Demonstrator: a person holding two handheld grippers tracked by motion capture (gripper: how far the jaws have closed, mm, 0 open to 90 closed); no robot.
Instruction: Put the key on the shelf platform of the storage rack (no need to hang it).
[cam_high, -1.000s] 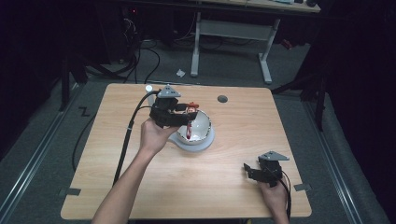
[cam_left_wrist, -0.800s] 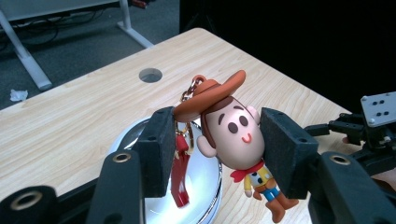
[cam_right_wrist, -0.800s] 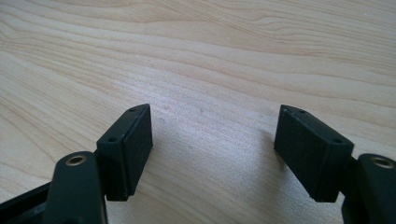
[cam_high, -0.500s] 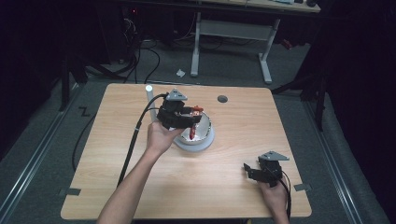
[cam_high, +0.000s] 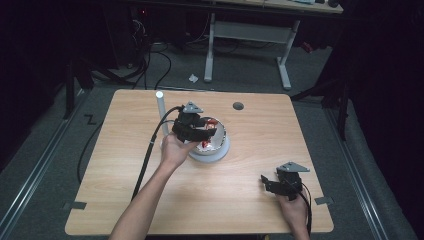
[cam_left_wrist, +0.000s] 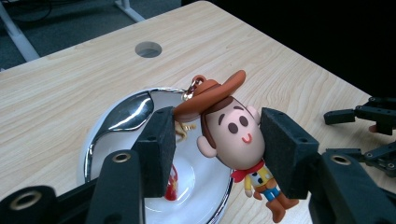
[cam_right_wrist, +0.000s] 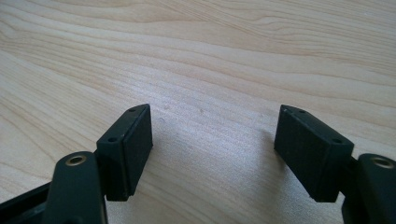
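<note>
**Cowboy Figure Nearing the Bowl**

Hanging over the white bowl, cowboy toy pinched by the head in the left gripper; setting down yet to come. Resting at the table edge, right gripper, jaws spread, holding nothing. One toy, one bowl, two grippers.

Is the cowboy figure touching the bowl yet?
Apart. In the left gripper view the cowboy figure hangs clamped in the left gripper, its boots dangling over the rim of the bowl with table showing beneath them.
</note>
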